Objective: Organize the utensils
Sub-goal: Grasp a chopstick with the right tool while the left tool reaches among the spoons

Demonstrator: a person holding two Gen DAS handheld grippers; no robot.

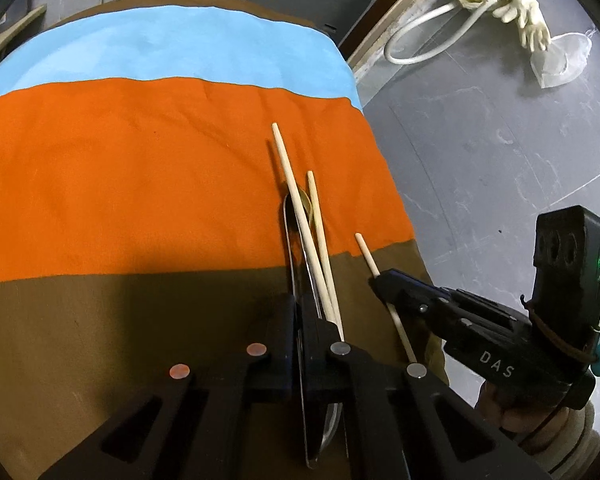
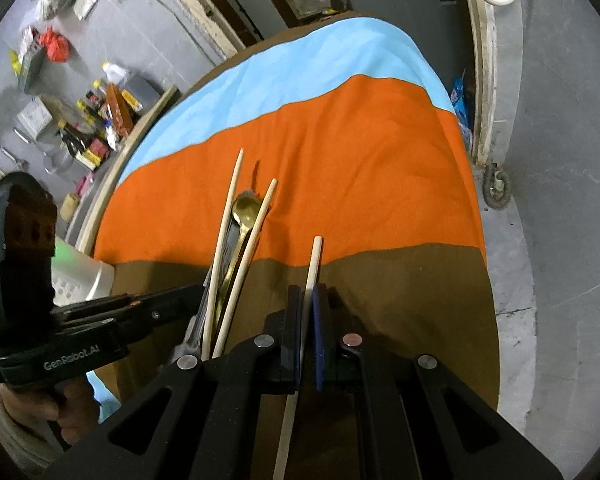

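Utensils sit gathered in my grip, none laid down yet: my left gripper (image 1: 298, 320) has its fingers clamped on a bundle of two chopsticks (image 1: 300, 216) and a gold spoon (image 2: 246, 210); right gripper (image 2: 310, 300) pinches a single chopstick (image 2: 314, 256), over the striped bench (image 1: 140, 160).

A bundle of two pale wooden chopsticks (image 1: 300, 216) and a gold metal spoon (image 2: 244, 210) is raised over the striped cloth, tips toward its blue far edge, spoon bowl between the sticks. A third pale wooden chopstick (image 2: 313, 264) slants up separately, nearer the cloth's right edge.
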